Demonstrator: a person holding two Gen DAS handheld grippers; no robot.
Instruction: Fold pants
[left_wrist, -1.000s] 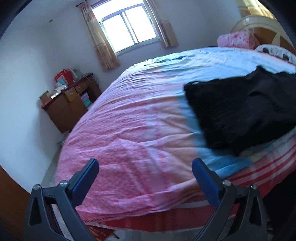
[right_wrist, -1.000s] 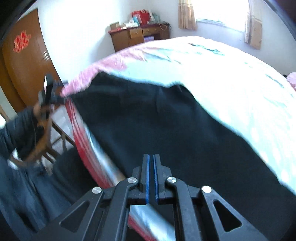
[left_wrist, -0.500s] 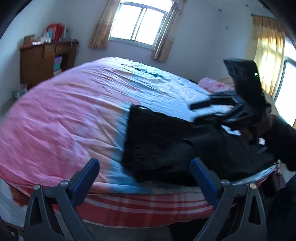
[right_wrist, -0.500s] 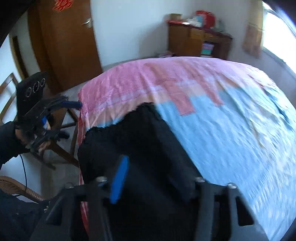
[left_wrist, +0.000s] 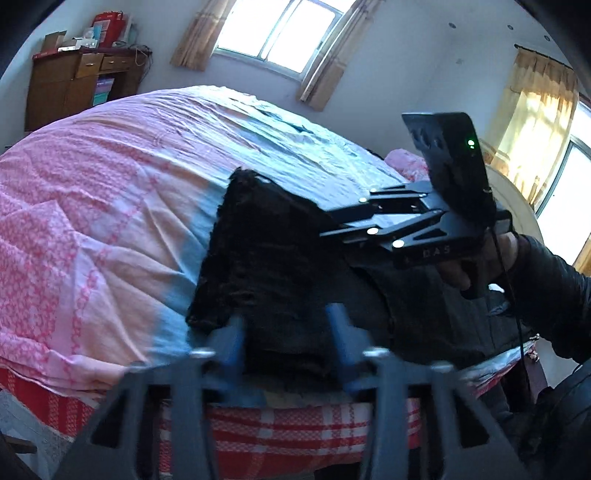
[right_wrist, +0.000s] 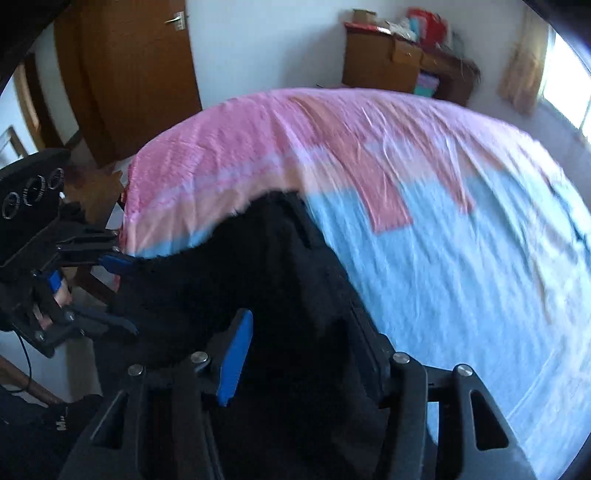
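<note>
Black pants (left_wrist: 273, 266) lie on the near edge of the bed, on the pink and blue cover. In the left wrist view my left gripper (left_wrist: 286, 338) is open, its blue fingers either side of the pants' near edge; whether they touch the cloth is unclear. The right gripper (left_wrist: 332, 221) shows from the side over the pants. In the right wrist view my right gripper (right_wrist: 306, 343) is open with the pants (right_wrist: 240, 273) between its jaws; the right finger is hidden in the black cloth. The left gripper (right_wrist: 122, 291) shows at the left, at the pants' corner.
The bed cover (left_wrist: 92, 206) is pink at one end and blue at the other (right_wrist: 461, 277). A red checked sheet (left_wrist: 288, 432) hangs at the bed's side. A wooden cabinet (left_wrist: 74, 85) stands by the window. A wooden door (right_wrist: 133, 74) is behind the bed.
The left gripper has swung toward the pants, closed in on their near edge and narrowed its opening. The right gripper has opened from shut and now straddles the pants.
</note>
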